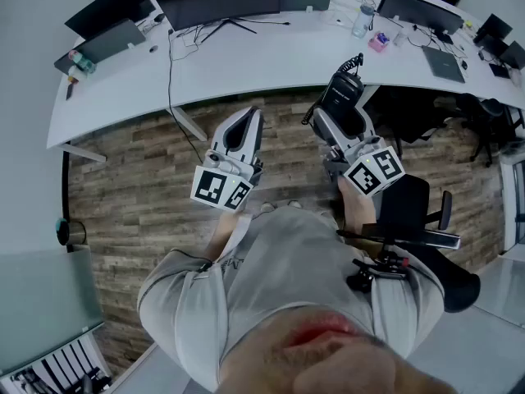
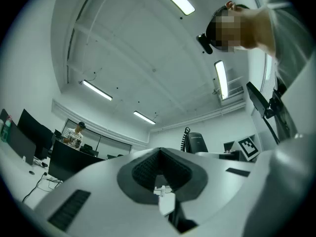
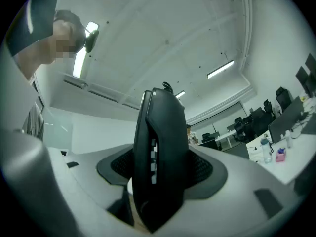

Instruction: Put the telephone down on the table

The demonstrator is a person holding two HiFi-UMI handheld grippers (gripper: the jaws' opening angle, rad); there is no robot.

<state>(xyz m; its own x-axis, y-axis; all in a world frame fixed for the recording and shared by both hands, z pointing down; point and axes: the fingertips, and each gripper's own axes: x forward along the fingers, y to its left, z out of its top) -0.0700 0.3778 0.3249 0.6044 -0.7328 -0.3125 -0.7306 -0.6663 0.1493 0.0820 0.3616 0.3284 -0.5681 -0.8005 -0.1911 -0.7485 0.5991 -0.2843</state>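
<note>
Black telephone; white tabletop; brown floor, wood-plank pattern; black office chair; grey shirt on person.

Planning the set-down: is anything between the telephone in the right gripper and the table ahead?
Nothing visible. The black telephone handset, clamped in the right gripper, is by the near edge of the long white table, with bare tabletop just beyond. The clear plastic bottle and small pink box sit further back.

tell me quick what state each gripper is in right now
left gripper: closed, nothing between its jaws
right gripper: closed on the black telephone
</note>
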